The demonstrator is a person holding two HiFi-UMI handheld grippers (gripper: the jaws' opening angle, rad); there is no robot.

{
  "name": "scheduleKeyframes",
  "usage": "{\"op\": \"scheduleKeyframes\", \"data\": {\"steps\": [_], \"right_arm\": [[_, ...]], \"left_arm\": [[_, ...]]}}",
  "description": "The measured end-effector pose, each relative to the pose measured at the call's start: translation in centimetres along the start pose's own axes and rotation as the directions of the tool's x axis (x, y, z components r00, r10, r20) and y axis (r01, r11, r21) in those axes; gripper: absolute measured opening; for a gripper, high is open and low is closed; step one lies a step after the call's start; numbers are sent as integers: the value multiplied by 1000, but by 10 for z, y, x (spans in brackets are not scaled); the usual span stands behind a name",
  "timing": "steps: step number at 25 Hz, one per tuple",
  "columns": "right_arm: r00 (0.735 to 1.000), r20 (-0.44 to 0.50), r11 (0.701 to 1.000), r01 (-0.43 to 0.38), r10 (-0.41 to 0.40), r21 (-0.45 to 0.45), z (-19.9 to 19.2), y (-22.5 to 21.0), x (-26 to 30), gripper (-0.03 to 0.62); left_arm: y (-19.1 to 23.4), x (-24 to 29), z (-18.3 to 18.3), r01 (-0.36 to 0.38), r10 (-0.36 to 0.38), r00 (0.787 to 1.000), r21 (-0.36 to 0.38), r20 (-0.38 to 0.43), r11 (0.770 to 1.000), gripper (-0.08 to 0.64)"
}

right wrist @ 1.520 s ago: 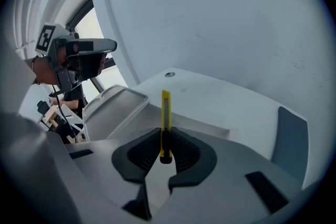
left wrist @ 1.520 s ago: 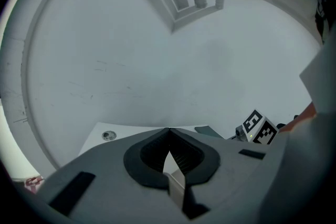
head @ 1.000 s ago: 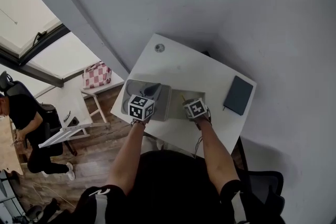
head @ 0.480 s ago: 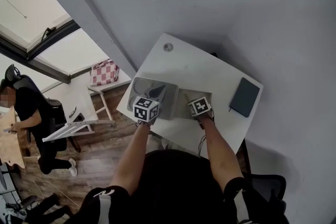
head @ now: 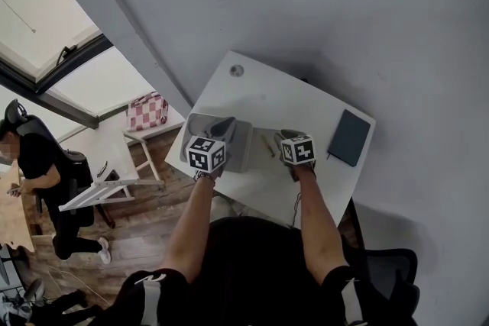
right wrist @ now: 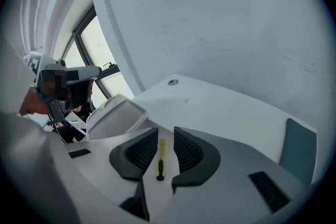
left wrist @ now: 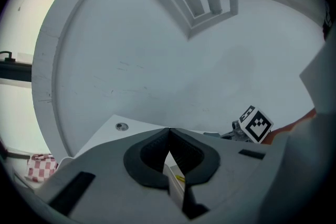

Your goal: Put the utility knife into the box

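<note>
Right gripper (right wrist: 165, 131) jaws wide apart, utility knife (right wrist: 160, 158) lying loose between them; left gripper (left wrist: 169, 131) closed by box (head: 240, 156)

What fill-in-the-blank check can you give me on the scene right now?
The utility knife lies flat on the ____.
The right gripper's jaws are ____, either side of it.
The left gripper's jaws are ____.
The knife's body is ____ with a black end.
Missing words: table; open; shut; yellow.

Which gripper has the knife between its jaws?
The right gripper: its open jaws straddle the yellow utility knife; the left gripper is shut.
</note>
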State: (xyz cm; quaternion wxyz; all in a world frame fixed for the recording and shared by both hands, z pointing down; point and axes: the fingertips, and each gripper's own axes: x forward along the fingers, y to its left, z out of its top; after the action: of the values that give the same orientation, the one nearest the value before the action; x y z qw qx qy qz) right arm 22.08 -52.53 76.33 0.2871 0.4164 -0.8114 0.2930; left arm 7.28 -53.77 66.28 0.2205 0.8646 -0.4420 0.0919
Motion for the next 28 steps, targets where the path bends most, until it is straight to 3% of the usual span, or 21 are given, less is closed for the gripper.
{"op": "scheduleKeyframes", "data": {"steps": [5,14,21,28], "right_arm": [[984,176,1000,30,-31,7,50,-1,-39,100],[907,415,994,100,-72,-45,121,7,-113,64],[855,506,984,170,-117,-60,145,5,-160,15],[831,544,982,180,-119,-60,148,8,-184,15]], "left_arm": [[-5,-6,16,-12,12,1000,6,28,1000,26],[-20,-19,57,-15,10,995,55,99,998,26],[-33,-28,99,-10,-8,987,113,158,994,26],[-45,-31,124,5,-34,982,154,187,988,25]]}}
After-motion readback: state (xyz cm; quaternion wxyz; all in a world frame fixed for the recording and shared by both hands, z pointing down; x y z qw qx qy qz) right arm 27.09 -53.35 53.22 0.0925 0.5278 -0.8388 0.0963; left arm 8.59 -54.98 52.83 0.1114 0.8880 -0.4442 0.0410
